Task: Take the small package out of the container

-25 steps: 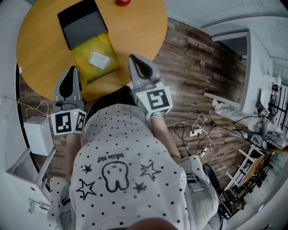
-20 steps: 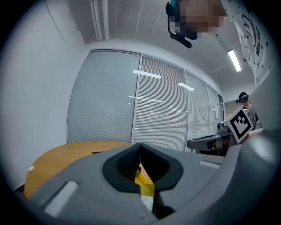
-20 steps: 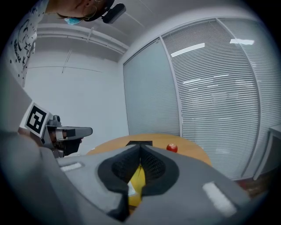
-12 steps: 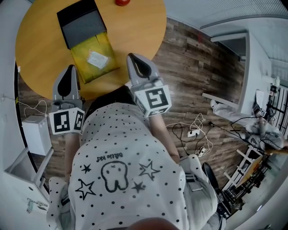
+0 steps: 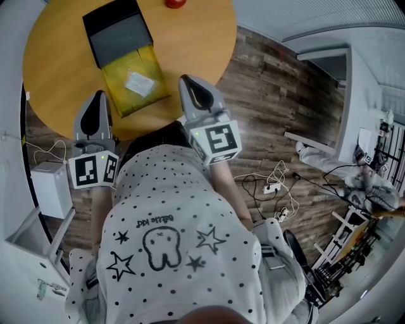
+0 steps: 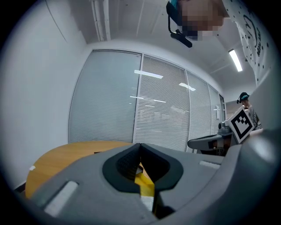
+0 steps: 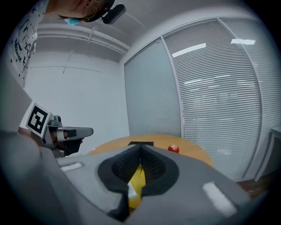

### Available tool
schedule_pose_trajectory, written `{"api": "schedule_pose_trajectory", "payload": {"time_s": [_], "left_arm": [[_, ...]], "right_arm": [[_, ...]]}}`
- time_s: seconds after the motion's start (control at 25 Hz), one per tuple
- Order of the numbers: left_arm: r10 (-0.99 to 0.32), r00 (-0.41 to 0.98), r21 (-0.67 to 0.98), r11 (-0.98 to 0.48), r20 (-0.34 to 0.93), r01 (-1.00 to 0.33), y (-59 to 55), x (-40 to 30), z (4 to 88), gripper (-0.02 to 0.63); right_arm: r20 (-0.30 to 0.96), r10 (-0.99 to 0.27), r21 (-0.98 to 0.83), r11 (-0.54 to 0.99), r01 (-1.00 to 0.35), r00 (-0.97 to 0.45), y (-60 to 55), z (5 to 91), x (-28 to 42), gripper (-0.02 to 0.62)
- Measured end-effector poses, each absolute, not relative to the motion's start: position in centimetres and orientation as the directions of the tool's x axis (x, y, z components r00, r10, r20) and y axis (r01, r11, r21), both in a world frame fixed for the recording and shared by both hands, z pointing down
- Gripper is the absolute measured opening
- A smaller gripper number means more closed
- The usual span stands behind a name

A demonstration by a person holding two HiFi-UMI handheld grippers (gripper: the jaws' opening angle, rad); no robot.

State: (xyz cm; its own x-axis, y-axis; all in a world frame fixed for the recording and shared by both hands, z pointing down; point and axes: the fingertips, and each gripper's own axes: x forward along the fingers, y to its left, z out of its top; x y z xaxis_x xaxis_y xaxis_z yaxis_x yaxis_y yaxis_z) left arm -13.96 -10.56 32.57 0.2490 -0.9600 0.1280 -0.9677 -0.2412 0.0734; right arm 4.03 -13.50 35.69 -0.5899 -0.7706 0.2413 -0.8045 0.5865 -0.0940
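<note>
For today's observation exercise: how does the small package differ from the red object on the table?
The small package is pale and flat; the red object is rounded. The package lies inside the yellow container; the red object sits on the bare table beyond it. Both are small beside the container.

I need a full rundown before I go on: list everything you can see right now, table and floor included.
Table: 1, light wood, round, top of the head view.
Container: 1, black with a yellow open part, on the table.
Small package: 1, whitish, lying in the container's yellow part.
Red object: 1, small and round, at the table's far edge.
White box: 1, on the floor, far left.
Cables: a tangle, white and black, on the floor at right.
Left gripper: 1, grey, fingers shut, empty, at the table's near edge.
Right gripper: 1, grey, fingers shut, empty, beside the container.
</note>
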Motion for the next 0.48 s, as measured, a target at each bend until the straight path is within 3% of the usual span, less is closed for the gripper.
{"api": "schedule_pose_trajectory", "payload": {"time_s": [0.48], "left_arm": [[-0.962, 0.235, 0.092, -0.224, 0.141, -0.97, -10.6, -15.4, 33.2, 0.011]], "right_arm": [[0.257, -0.751, -0.085, 0.61, -0.788, -0.609, -13.6, 35.9, 2.5, 0.005]]}}
